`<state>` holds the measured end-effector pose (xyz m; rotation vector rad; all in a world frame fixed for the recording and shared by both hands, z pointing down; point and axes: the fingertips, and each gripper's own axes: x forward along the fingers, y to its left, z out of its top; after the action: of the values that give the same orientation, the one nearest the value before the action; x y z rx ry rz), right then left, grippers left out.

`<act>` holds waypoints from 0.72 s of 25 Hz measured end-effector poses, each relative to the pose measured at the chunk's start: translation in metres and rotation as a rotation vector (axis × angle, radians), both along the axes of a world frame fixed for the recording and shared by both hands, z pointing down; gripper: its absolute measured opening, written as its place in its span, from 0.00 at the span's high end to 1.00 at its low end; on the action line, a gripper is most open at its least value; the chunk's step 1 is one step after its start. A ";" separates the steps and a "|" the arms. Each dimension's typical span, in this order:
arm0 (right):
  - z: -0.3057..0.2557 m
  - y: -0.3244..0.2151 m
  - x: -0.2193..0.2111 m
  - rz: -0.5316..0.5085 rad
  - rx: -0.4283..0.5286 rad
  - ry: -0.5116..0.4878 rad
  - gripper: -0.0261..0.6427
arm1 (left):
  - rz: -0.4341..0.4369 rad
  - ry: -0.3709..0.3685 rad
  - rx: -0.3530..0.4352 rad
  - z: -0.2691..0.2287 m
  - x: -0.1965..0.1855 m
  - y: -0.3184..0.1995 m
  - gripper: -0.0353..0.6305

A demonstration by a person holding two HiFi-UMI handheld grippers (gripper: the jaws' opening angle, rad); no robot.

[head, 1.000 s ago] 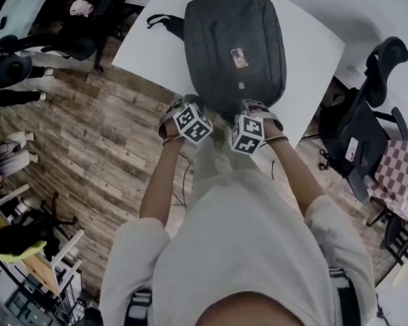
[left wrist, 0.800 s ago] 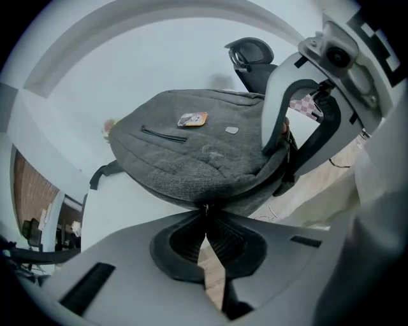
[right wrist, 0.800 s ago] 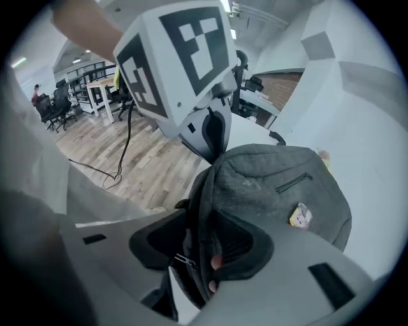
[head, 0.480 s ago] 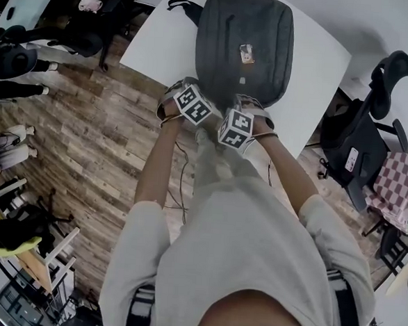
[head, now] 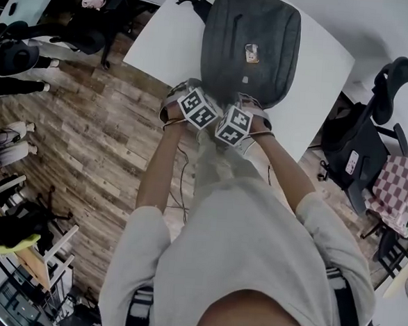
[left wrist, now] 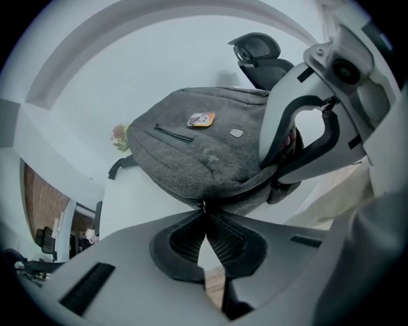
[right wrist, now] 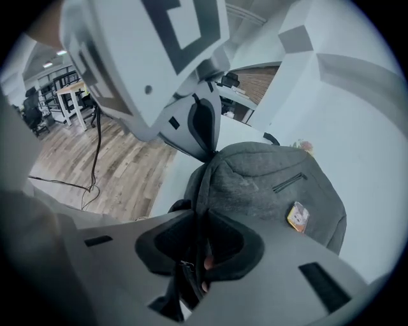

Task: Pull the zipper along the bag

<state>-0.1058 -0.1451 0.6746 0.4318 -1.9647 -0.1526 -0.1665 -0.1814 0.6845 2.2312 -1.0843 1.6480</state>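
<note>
A grey backpack [head: 250, 43] lies flat on the white table [head: 321, 76], with an orange tag [head: 251, 53] on its top face. Both grippers sit side by side at the bag's near edge. My left gripper [head: 210, 100] is shut, its tips pinching the bag's bottom rim [left wrist: 203, 207]. My right gripper [head: 241, 107] has just been closing. A dark zipper strip and its pull [right wrist: 186, 264] fill the narrow gap between its pads [right wrist: 223, 245]. In the right gripper view the left gripper [right wrist: 207, 156] grips the rim just beyond.
The table's near edge drops to a wooden floor [head: 87, 137] where I stand. A black office chair [head: 366, 128] and a checked cloth [head: 398, 179] are to the right. More chairs and desks stand at the far left.
My right gripper has slid left until its marker cube is close beside the left one. The left gripper shifted slightly right early on, then held still.
</note>
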 end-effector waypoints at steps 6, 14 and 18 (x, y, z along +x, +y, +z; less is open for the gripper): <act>-0.001 -0.003 0.000 0.023 -0.010 -0.007 0.85 | -0.016 -0.013 -0.002 -0.004 0.009 0.011 0.90; 0.001 0.001 0.001 -0.002 -0.083 -0.043 0.84 | -0.045 0.098 -0.058 -0.006 0.021 0.028 0.90; 0.001 0.002 0.003 -0.022 -0.131 -0.061 0.84 | -0.022 0.092 -0.092 -0.003 0.028 0.033 0.90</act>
<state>-0.1033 -0.1430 0.6755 0.3325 -2.0262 -0.0241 -0.1389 -0.1479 0.6815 2.2045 -0.9865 1.5381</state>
